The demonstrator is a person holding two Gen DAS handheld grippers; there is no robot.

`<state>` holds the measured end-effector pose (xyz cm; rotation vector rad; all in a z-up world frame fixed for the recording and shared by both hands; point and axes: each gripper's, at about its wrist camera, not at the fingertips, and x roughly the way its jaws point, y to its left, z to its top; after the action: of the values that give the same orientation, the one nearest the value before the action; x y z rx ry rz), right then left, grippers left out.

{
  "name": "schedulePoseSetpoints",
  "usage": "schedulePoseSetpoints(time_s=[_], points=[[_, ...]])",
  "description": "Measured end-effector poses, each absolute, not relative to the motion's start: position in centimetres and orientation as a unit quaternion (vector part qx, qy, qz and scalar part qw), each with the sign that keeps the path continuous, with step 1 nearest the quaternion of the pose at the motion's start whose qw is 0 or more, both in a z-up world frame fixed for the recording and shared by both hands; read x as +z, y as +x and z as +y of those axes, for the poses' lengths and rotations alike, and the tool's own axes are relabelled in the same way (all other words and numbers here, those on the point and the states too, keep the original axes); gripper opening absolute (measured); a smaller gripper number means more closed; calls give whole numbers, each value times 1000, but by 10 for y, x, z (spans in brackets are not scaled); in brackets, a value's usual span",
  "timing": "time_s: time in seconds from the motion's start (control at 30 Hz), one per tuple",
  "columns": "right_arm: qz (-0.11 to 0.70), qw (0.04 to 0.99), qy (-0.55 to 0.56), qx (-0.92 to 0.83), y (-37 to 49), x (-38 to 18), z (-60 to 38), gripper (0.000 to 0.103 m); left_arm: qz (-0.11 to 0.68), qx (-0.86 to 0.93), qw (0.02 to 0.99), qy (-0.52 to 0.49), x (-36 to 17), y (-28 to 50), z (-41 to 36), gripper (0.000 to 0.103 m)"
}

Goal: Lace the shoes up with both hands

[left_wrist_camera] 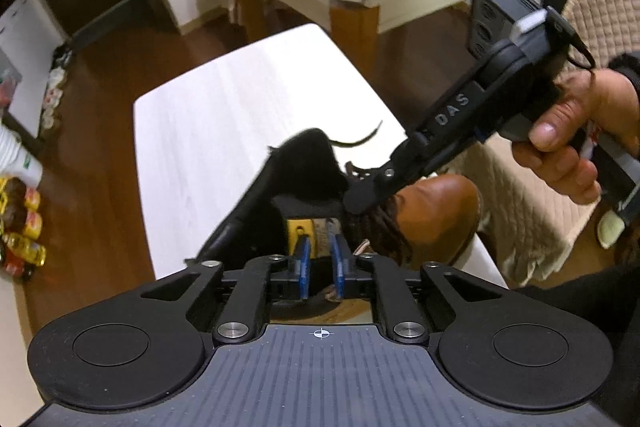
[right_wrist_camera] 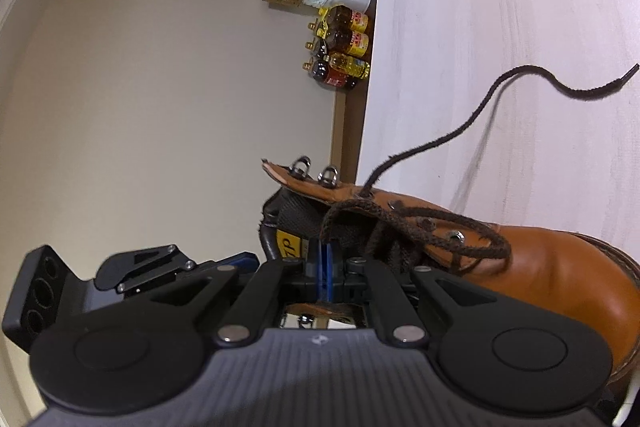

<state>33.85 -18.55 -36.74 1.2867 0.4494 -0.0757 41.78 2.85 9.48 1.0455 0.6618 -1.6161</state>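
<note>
Your right gripper (left_wrist_camera: 362,201), marked "DAS", pinches the dark lace (right_wrist_camera: 416,223) over the tan boot (right_wrist_camera: 540,267); your left gripper (left_wrist_camera: 320,259) stands slightly parted, gripping nothing.

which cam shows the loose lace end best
The right wrist view: the loose lace end curls clearly across the white table beyond the boot. The left wrist view shows only a short blurred tip.

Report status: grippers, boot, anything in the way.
Left gripper open at boot collar. Right gripper shut on lace. Brown boot on white table, top hooks unlaced. Nothing obstructing.
</note>
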Motion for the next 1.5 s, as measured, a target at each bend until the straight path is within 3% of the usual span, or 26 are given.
schedulePoseSetpoints(time_s=[0.87, 1.5], points=[[348, 789, 507, 11, 376, -358, -179, 3, 250, -686, 518, 446, 93, 414, 51, 3], [363, 752, 549, 48, 380, -361, -199, 3, 248, -686, 517, 448, 91, 414, 53, 3]])
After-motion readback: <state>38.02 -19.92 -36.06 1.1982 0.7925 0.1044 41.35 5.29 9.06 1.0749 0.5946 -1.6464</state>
